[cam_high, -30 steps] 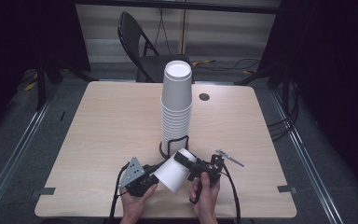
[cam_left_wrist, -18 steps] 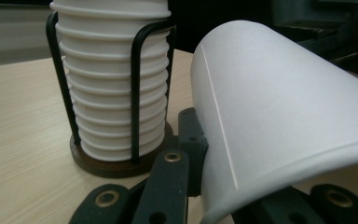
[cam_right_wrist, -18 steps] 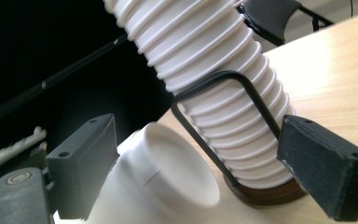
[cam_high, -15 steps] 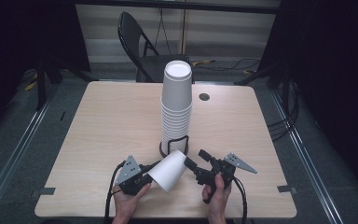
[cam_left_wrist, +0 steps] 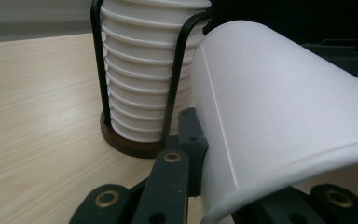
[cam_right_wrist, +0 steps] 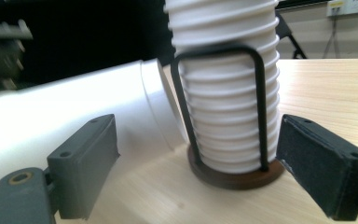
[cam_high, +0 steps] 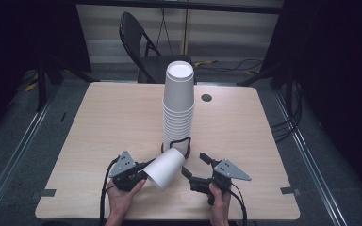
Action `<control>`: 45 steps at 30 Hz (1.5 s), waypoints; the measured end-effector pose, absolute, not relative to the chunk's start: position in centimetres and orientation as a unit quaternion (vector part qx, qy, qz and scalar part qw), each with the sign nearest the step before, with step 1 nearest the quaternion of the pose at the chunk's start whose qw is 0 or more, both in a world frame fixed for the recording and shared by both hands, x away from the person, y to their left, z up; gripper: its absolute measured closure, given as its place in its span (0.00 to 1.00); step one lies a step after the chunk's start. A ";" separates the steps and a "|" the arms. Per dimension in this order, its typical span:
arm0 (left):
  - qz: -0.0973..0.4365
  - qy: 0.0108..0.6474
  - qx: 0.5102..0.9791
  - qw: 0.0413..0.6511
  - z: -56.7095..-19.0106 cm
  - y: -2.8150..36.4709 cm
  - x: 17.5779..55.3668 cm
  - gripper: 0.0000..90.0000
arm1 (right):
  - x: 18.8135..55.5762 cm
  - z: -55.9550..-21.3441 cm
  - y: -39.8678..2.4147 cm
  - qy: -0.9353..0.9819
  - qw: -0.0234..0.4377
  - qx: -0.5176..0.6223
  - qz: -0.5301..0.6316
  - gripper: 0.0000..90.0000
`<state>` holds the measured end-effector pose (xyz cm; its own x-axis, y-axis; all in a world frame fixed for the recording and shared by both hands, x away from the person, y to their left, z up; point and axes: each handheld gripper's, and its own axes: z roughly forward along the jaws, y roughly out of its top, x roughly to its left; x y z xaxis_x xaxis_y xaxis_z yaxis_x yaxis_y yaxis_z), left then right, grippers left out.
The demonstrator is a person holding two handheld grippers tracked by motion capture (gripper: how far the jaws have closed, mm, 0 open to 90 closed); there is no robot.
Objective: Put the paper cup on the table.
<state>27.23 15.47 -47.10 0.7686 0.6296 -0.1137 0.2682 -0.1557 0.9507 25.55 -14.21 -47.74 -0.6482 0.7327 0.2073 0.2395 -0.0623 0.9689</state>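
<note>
A tall stack of white paper cups [cam_high: 179, 101] stands in a black wire holder [cam_high: 183, 142] at the table's middle. My left gripper [cam_high: 146, 172] is shut on a single white cup [cam_high: 166, 168] that lies on its side just above the table. It grips near the rim, and the cup's closed end points at the holder. In the left gripper view the cup [cam_left_wrist: 284, 116] presses against one finger [cam_left_wrist: 189, 140], with the stack [cam_left_wrist: 140, 70] behind. My right gripper [cam_high: 194, 164] is open to the right of the cup and holds nothing. Through its jaws I see the cup [cam_right_wrist: 74, 112] and the holder's brown base [cam_right_wrist: 235, 179].
The light wooden table [cam_high: 99, 122] has a small dark round cap [cam_high: 206, 98] behind the stack on the right. A black folding chair [cam_high: 143, 44] stands beyond the far edge. Both hands work near the front edge.
My left gripper has carried the cup a little to the left, swinging its closed end toward the holder. The right gripper, close against the cup a second ago, now stands apart from it.
</note>
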 end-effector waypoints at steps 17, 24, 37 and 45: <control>0.117 0.294 0.798 0.513 -45.1 15.3 28.6 0.97 | 24.6 -48.2 -12.6 0.756 0.229 0.288 0.541 0.15; 0.103 0.286 0.820 0.484 -44.5 14.7 29.1 0.97 | 24.2 -48.1 -12.2 0.771 0.265 0.253 0.521 0.15; 0.065 0.280 0.855 0.432 -42.9 13.1 30.3 0.97 | 23.2 -48.2 -10.7 0.804 0.345 0.180 0.450 0.13; 0.053 0.280 0.867 0.410 -42.2 12.7 30.7 0.97 | 23.1 -48.3 -10.5 0.803 0.373 0.172 0.431 0.12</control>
